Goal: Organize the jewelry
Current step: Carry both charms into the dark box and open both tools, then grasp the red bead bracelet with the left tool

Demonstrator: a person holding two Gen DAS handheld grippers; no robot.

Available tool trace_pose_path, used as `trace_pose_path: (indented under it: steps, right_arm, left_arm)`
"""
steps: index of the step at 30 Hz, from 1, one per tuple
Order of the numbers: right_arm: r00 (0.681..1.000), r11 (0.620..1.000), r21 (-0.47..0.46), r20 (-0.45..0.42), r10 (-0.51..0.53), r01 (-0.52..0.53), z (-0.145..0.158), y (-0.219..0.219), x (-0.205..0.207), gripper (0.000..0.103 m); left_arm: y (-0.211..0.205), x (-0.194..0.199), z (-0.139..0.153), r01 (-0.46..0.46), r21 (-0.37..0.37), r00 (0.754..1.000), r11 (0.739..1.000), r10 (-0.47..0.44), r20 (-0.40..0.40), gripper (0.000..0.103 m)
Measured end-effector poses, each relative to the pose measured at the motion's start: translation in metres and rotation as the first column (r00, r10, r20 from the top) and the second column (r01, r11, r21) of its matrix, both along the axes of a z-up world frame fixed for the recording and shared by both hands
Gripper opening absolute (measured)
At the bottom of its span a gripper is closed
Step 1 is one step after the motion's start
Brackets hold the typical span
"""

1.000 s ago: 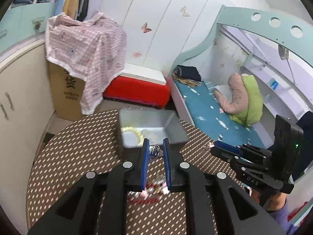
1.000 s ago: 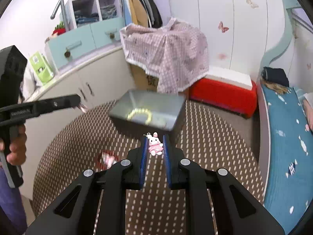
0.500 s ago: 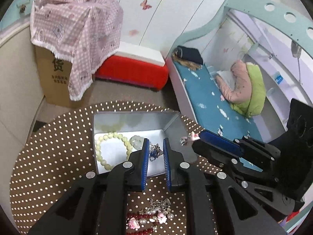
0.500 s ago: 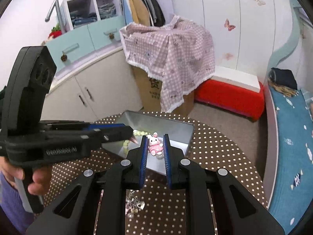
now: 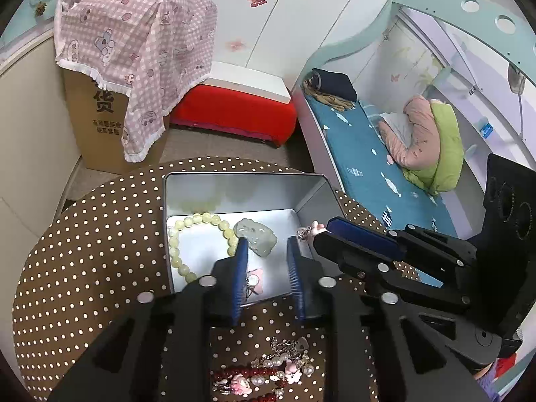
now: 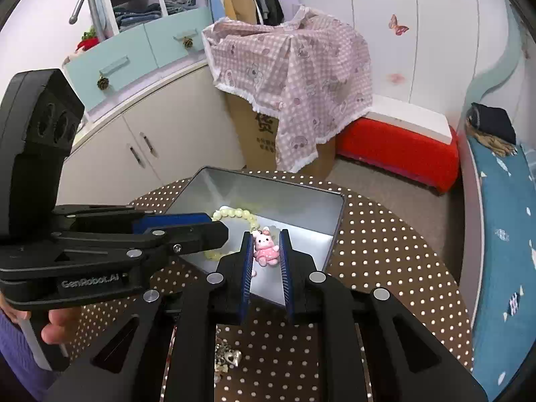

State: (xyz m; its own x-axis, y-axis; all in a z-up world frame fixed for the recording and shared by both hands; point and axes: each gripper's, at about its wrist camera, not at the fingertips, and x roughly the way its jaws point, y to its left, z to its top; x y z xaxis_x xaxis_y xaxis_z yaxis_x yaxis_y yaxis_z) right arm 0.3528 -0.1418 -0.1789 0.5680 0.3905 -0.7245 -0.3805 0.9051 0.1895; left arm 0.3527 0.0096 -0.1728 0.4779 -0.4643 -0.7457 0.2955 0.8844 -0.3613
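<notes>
A silver metal tin (image 5: 311, 197) (image 6: 338, 214) stands on the round polka-dot table. In it lie a pale yellow-green bead bracelet (image 5: 197, 221) (image 6: 234, 214), a pale jade pendant (image 5: 256, 232) and a small pink charm (image 5: 254, 276). My left gripper (image 5: 266, 254) is open over the tin's near part, the pink charm lying below it; it also shows in the right wrist view (image 6: 201, 226). My right gripper (image 6: 265, 246) is shut on a pink bunny charm (image 6: 264, 248), held over the tin's right side; it also shows in the left wrist view (image 5: 321, 234).
A pile of pearl, silver and red bead jewelry (image 5: 268, 375) (image 6: 227, 358) lies on the table (image 5: 83, 254) in front of the tin. Beyond the table are a cloth-covered cardboard box (image 5: 104, 114), a red bench (image 5: 234, 114) and a bed (image 5: 368, 154).
My left gripper has opened and the small charm it held now lies in the tin. Both grippers moved forward over the tin; the right still holds the bunny.
</notes>
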Motion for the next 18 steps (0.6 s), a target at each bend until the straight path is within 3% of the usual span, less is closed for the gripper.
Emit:
trace_pose_path:
  steps: [6,9,13,15,18]
  right_arm:
    - [1.0,1.0,0.002,-0.02,0.002,-0.002,-0.007,0.001,0.003,0.016]
    - [1.0,1.0,0.01,-0.024,-0.002,0.002,-0.01,0.001,0.002,0.017]
    - [1.0,0.999,0.033,-0.019,-0.016,0.017,-0.009,-0.004,-0.002,0.018]
    - [1.0,0.999,0.028,-0.008,-0.023,0.023,-0.005,-0.006,-0.006,0.022]
    - [0.999,0.999,0.035,0.021,-0.04,0.04,0.004,-0.011,-0.018,0.038]
  left_arm:
    - [0.006,-0.004,0.001,-0.012,0.002,1.0,1.0,0.012,-0.001,0.024]
    - [0.009,-0.007,0.003,-0.021,0.003,1.0,1.0,0.021,0.0,0.035]
    - [0.013,-0.017,0.007,-0.027,0.001,1.0,1.0,0.027,0.012,0.037]
    - [0.015,-0.023,0.012,-0.039,0.005,0.999,0.999,0.039,0.029,0.047]
    - [0.021,-0.037,0.021,-0.057,0.027,0.996,0.998,0.055,0.067,0.051]
